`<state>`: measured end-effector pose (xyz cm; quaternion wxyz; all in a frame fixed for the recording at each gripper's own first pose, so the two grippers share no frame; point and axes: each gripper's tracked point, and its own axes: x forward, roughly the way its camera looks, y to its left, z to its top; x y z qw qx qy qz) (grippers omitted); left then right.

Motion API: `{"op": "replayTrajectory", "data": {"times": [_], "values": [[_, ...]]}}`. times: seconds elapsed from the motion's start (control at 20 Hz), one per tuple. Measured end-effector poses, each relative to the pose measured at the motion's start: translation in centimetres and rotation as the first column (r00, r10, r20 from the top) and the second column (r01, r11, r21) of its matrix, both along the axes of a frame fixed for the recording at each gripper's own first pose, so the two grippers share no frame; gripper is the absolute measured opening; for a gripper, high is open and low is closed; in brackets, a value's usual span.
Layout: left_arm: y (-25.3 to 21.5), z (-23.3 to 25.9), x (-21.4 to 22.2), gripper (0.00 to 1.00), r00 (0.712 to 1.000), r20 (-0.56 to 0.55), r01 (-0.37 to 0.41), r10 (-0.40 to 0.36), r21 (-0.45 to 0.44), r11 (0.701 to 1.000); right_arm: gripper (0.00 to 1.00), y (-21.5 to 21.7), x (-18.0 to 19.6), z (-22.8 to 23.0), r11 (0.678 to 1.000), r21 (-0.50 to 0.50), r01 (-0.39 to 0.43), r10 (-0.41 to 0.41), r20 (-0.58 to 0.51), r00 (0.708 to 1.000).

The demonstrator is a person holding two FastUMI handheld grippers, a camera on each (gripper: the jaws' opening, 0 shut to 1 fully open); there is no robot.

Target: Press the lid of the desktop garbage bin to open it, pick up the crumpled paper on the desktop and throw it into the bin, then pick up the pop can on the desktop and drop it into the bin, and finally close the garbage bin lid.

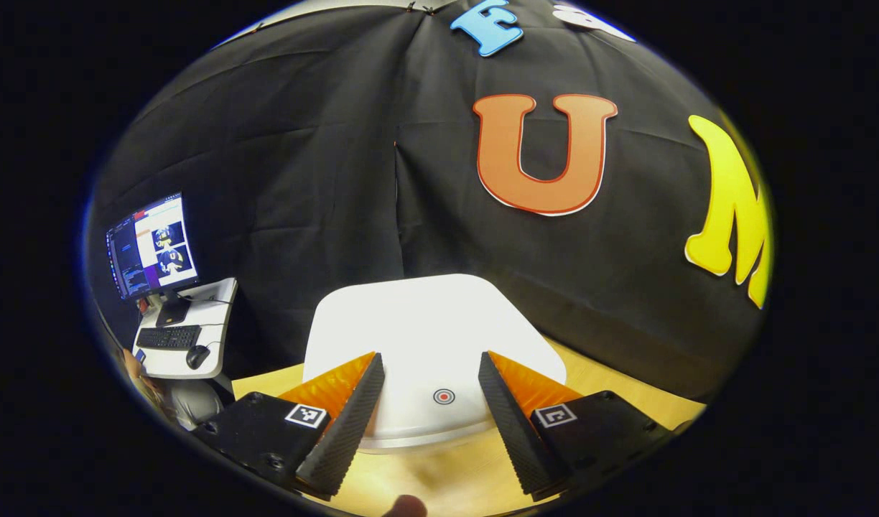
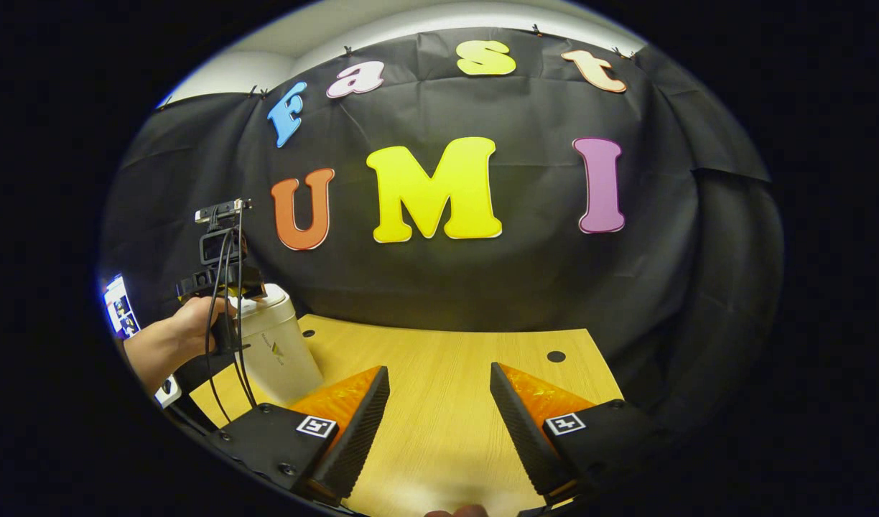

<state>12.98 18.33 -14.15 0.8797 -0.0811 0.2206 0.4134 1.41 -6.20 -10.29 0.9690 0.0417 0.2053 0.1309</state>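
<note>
The white desktop bin's lid (image 1: 425, 337) lies shut right ahead in the left gripper view, with a small red target mark (image 1: 444, 396) near its front edge. My left gripper (image 1: 431, 370) hovers open just over that front edge, nothing between its fingers. In the right gripper view the same bin (image 2: 278, 348) stands at the left of the wooden table (image 2: 447, 373), and a hand (image 2: 188, 327) holds the left gripper (image 2: 220, 266) above its lid. My right gripper (image 2: 439, 380) is open over bare table, well to the right of the bin.
A side desk with a monitor (image 1: 152, 244), keyboard (image 1: 168, 336) and mouse stands to the left beyond the table. The black cloth wall closes the back. Two round holes (image 2: 556, 356) mark the tabletop near its far edge.
</note>
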Motion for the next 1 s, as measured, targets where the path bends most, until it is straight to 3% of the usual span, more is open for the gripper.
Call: {"op": "replayTrajectory", "data": {"times": [0.3, 0.5, 0.6, 0.65, 0.85, 1.0], "values": [[0.9, 0.0, 0.1, 0.88, 0.998, 0.054, 0.013, -0.020, 0.125, 0.992, 0.90, 0.5, 0.7, -1.6, 1.000, 0.012, 0.011, -0.010, -0.024, 1.000], [0.7, -0.5, -0.1, 0.86, 0.998, 0.057, 0.018, -0.025, 0.128, 0.992, 0.90, 1.8, 0.6, -3.1, 1.000, 0.020, -0.017, 0.018, -0.041, 0.999], [1.0, 0.1, 0.1, 0.94, 0.996, 0.079, 0.019, -0.032, 0.156, 0.988, 0.90, 2.4, 0.7, -3.2, 0.999, 0.015, -0.031, 0.031, -0.033, 0.999], [1.0, 0.9, 0.4, 0.86, 0.995, 0.096, 0.025, -0.041, 0.163, 0.986, 0.90, 2.5, 0.7, -3.0, 0.999, 0.017, -0.031, 0.031, -0.025, 0.999], [0.0, 1.5, 0.9, 0.86, 0.986, 0.109, 0.105, -0.124, 0.162, 0.981, 0.90, 2.9, 1.4, -1.8, 1.000, 0.022, -0.008, 0.008, 0.011, 1.000], [-0.5, 2.6, 1.9, 0.89, 0.965, 0.144, 0.196, -0.220, 0.164, 0.967, 0.88, 3.5, 2.4, -0.1, 1.000, 0.012, 0.024, -0.025, 0.071, 0.997]]}}
